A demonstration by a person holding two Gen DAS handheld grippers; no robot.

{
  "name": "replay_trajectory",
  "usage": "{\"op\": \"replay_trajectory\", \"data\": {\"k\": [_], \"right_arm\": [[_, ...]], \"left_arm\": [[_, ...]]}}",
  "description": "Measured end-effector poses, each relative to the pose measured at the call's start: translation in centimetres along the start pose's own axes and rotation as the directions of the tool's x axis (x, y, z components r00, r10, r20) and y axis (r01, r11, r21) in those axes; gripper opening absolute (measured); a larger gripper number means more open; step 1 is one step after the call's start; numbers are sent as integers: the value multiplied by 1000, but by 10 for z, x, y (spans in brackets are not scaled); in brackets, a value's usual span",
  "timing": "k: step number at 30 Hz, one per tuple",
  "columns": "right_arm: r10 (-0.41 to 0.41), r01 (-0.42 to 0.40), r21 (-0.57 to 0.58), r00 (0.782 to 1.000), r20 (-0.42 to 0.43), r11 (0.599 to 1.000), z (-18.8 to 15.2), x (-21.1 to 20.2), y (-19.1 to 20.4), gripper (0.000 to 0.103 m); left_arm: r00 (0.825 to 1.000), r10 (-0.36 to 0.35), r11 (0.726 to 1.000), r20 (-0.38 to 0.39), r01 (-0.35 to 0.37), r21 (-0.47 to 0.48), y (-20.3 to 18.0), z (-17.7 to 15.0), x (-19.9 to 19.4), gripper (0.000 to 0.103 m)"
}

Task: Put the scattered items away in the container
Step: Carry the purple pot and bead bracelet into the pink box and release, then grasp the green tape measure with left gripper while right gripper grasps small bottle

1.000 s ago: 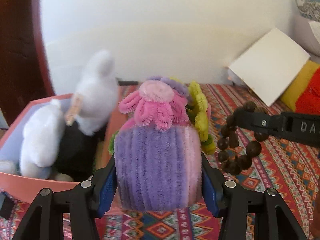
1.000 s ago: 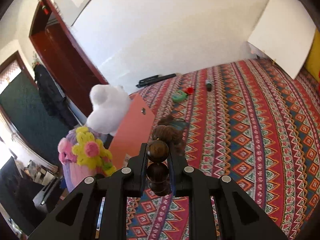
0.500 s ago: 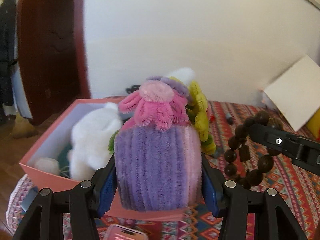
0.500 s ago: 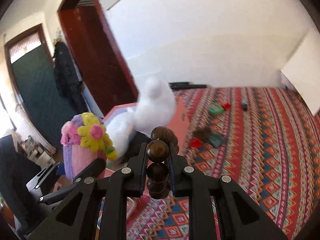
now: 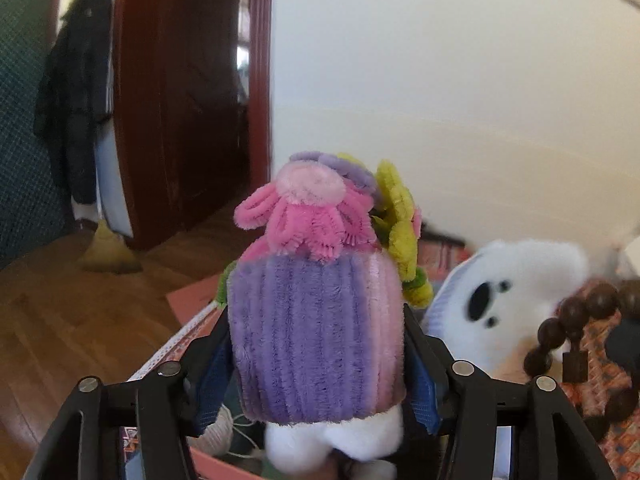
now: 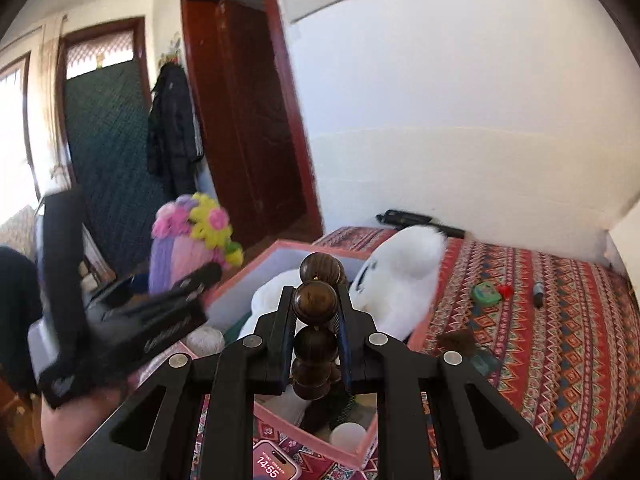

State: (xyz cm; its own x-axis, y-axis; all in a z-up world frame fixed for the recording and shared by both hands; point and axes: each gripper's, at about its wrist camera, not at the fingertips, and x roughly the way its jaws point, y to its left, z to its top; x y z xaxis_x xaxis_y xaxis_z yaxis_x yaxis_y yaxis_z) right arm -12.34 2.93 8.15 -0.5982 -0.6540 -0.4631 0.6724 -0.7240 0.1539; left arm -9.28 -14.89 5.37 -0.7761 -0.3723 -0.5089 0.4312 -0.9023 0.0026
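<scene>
My left gripper (image 5: 316,360) is shut on a purple and pink pipe-cleaner flower pot (image 5: 316,320), held over the pink box's near left edge; the pot also shows in the right wrist view (image 6: 188,248). My right gripper (image 6: 316,312) is shut on a dark wooden bead bracelet (image 6: 314,320), held above the pink box (image 6: 248,276). The bracelet also hangs at the right in the left wrist view (image 5: 576,340). A white plush toy (image 6: 396,276) fills the box, with a ball of yarn (image 6: 206,340) beside it.
A phone (image 6: 276,462) lies in front of the box on the patterned cloth (image 6: 540,340). A green item (image 6: 486,292), a red item (image 6: 505,290), a marker (image 6: 537,292) and a dark tuft (image 6: 456,340) lie on the cloth to the right. A wooden floor and doorway lie left.
Both grippers have swung left and moved over the pink box, each keeping its hold. The plush toy now lies right under and in front of them.
</scene>
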Motion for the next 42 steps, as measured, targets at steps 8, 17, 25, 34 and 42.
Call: {"op": "replay_trajectory", "data": {"k": [8,17,25,34,42], "right_arm": [[-104,124,27,916,-388,992,-47,83,-27,85],[-114,158,172,963,-243,972,-26,22,-68,86],[-233,285,344,955,-185,895,-45,-39,-173,87],[-232,302,530,953,-197,792,-92,-65,-317,87],[-144,296,494,935,-324,818,-45,69,-433,87]], "left_arm": [[980,135,979,-145,-110,172,-26,-25,47,97],[998,28,996,-63,-22,84,-63,-19,4,102],[989,-147,975,10,144,167,-166,-35,-34,102],[978,-198,874,-70,209,439,-341,-88,7,102],[957,-160,921,-243,233,311,-390,4,182,99]]}}
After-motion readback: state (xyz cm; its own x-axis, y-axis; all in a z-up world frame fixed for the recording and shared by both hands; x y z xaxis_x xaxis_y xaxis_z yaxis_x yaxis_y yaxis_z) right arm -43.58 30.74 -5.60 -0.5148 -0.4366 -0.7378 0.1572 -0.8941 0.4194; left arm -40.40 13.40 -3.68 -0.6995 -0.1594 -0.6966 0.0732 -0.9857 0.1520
